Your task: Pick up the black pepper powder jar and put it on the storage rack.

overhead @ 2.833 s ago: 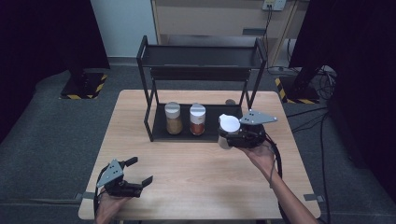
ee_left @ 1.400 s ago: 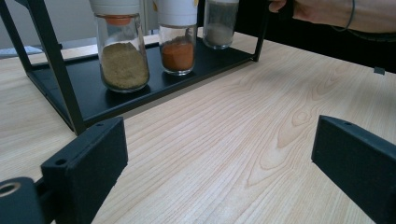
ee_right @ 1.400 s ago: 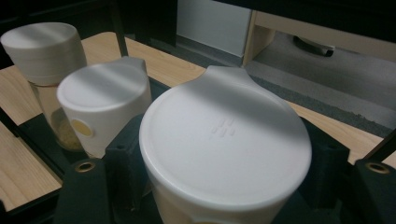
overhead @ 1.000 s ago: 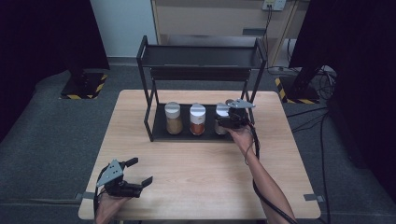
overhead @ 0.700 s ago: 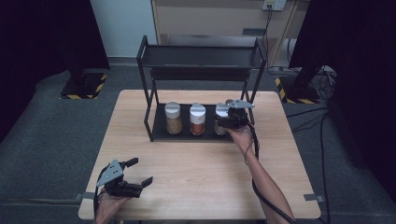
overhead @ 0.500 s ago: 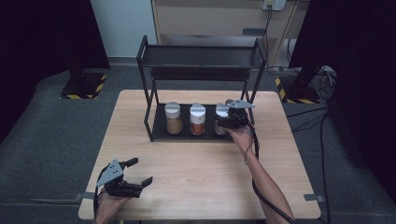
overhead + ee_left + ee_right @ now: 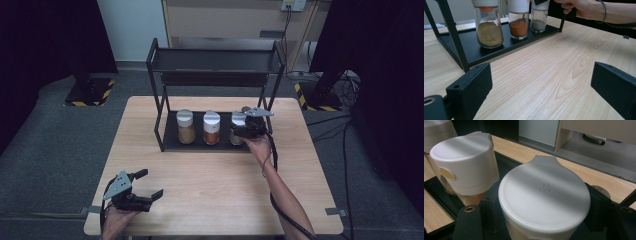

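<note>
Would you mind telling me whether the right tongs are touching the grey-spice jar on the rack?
Touching. In the right gripper view the right tongs have both black jaws pressed against the sides of the jar, just under its white lid.

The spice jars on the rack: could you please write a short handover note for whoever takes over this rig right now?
Right gripper: shut on the grey-spice jar, which stands at the right end of the rack's lower shelf, beside the orange-spice jar.
Left gripper: open, holding nothing, low over the table's near left corner.
Done: three jars stand in a row, the tan-spice jar at the left.
Left: release the grey-spice jar and draw the right gripper back.
</note>
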Demonstrator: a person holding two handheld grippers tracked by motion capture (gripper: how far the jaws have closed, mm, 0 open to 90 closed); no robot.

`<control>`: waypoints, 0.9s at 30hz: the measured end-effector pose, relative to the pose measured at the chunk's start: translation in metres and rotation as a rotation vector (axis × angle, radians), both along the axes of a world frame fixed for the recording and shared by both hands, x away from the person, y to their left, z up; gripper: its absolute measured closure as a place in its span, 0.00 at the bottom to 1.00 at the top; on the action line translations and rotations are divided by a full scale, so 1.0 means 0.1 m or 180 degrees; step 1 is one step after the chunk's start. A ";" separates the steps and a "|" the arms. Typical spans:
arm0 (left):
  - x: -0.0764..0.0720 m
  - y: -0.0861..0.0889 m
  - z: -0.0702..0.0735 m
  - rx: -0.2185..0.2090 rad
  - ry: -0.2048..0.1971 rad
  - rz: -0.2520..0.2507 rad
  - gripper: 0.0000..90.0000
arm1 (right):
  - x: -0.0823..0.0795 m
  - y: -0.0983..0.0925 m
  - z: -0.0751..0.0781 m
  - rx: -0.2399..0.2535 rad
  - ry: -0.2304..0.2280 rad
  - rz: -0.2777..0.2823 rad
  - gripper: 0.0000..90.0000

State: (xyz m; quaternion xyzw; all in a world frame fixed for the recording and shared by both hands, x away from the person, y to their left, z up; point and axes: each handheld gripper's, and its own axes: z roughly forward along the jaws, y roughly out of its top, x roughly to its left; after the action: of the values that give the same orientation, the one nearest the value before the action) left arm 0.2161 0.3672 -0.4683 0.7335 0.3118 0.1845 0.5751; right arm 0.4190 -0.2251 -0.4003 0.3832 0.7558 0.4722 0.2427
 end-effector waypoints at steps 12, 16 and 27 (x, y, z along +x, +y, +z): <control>0.00 0.00 0.00 0.0000 -0.0001 -0.0002 0.03 | -0.05 -0.04 0.11 0.0148 -0.0026 -0.0081 0.14; 0.00 0.00 0.00 0.0000 -0.0003 -0.0004 0.03 | -0.07 -0.05 0.22 0.0131 -0.0039 -0.0038 0.12; 0.01 0.01 0.00 0.0007 0.0003 -0.0022 0.03 | -0.26 -0.12 0.49 0.0146 -0.0133 0.0117 0.11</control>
State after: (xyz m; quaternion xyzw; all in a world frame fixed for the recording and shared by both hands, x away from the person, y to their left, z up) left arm 0.2168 0.3681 -0.4681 0.7353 0.3093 0.1826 0.5747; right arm 0.3926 -0.2376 -0.3509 0.3648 0.7464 0.5017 0.2409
